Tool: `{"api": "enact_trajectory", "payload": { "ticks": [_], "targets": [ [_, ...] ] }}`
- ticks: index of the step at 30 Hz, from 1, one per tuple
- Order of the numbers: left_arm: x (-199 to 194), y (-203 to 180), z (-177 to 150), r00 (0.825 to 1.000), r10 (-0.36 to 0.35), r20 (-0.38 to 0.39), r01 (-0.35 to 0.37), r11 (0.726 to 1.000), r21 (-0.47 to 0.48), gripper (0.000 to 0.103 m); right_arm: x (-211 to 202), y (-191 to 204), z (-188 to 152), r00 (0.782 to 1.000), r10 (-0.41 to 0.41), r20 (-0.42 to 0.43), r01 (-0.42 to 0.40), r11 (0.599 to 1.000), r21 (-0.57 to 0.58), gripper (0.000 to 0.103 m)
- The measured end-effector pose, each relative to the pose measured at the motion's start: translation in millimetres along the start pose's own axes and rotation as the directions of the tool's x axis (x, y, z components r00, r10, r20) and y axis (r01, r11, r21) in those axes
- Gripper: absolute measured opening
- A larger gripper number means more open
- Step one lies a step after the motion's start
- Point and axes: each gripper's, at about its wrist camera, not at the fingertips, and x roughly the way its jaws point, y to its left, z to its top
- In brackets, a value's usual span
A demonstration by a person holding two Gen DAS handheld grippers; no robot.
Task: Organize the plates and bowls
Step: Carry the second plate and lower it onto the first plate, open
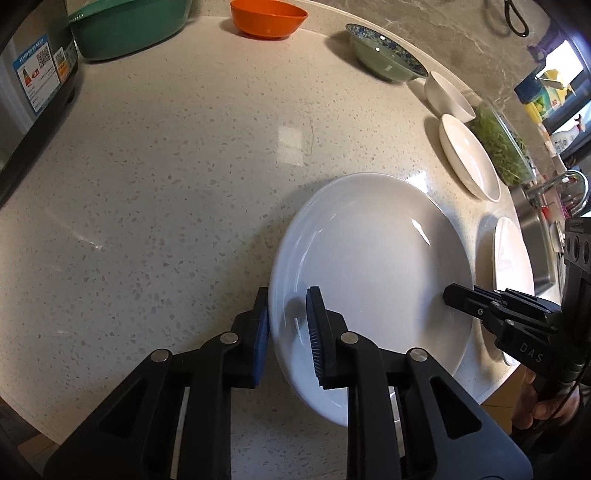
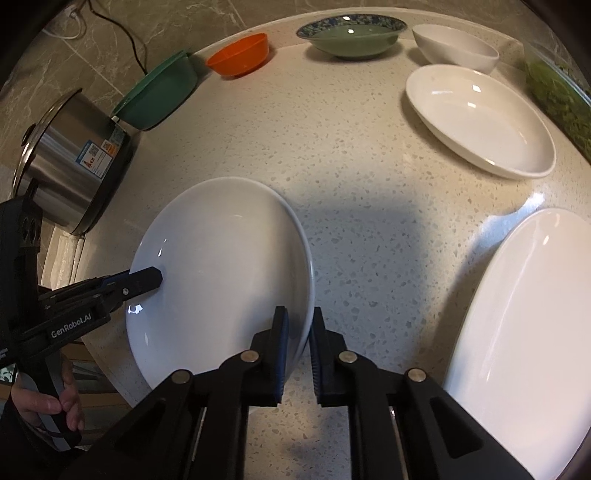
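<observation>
the round white ceramic plate lies on the pale speckled stone desk, near its front edge. the left hand-held gripper pinches the plate's left rim, one blue pad outside and one inside. the right hand-held gripper is clamped on the opposite rim in the same way. farther back stand an orange plastic bowl, a green-glazed bowl with a blue patterned rim and a white oval dish.
</observation>
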Motion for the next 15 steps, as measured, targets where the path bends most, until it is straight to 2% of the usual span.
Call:
{"api": "enact_trajectory", "payload": {
  "ticks": [7, 15],
  "targets": [
    [-18, -20, 8, 0.999, -0.005, 0.032, 0.003, 0.999, 0.042, 0.018, -17, -4, 1, 0.999, -0.003, 0.034, 0.002, 1.0, 0.013, 0.013],
    [-26, -69, 22, 0.998, -0.052, 0.042, 0.046, 0.99, 0.137, 0.018, -46, -29, -4, 0.996, -0.026, 0.081, 0.019, 0.996, 0.09, 0.013]
  ]
}}
